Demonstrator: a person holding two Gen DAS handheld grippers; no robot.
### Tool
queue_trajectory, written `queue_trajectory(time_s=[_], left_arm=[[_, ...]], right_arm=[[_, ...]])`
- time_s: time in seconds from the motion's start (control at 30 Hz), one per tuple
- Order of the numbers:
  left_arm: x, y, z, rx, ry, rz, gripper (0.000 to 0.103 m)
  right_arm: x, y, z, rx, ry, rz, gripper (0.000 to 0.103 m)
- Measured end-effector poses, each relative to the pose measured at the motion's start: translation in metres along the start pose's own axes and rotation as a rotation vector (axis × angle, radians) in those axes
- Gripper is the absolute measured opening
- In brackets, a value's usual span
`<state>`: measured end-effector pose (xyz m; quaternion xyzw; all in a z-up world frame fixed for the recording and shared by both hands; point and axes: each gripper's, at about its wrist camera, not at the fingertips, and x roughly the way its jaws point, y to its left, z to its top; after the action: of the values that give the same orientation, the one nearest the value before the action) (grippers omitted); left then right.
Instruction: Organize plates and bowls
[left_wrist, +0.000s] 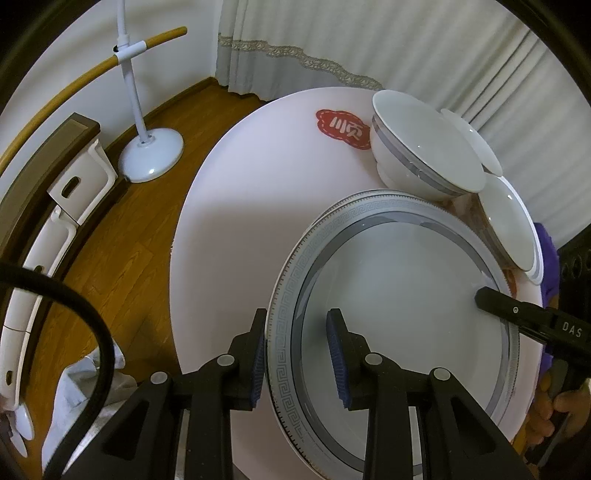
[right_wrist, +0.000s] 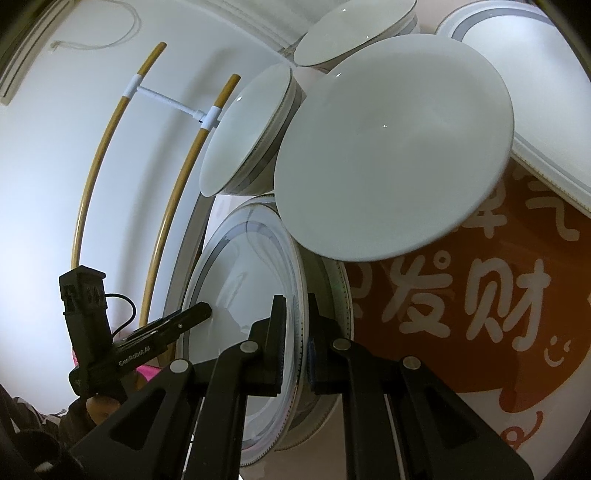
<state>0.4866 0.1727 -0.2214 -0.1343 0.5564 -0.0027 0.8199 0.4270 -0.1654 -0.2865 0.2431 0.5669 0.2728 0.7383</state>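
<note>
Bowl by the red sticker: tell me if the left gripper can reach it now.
Probably yes: the left gripper sits open astride the plate rim, and nothing stands over the plate between it and the bowl.

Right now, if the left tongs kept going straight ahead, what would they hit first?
Probably the white bowl beyond the patterned plate, whose rim the left tongs already straddle. Depth is unclear, so they might pass beside it.
</note>
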Motion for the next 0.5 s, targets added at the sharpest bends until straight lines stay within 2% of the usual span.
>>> queue_trajectory(time_s=[0.5], left_arm=[[0.0032,-0.0024,-0.0019,0.003,0.0,-0.011,0.03]], right_arm=[[-0.0008,0.0067,-0.0018,-0.045,0.038,-0.049,0.011]])
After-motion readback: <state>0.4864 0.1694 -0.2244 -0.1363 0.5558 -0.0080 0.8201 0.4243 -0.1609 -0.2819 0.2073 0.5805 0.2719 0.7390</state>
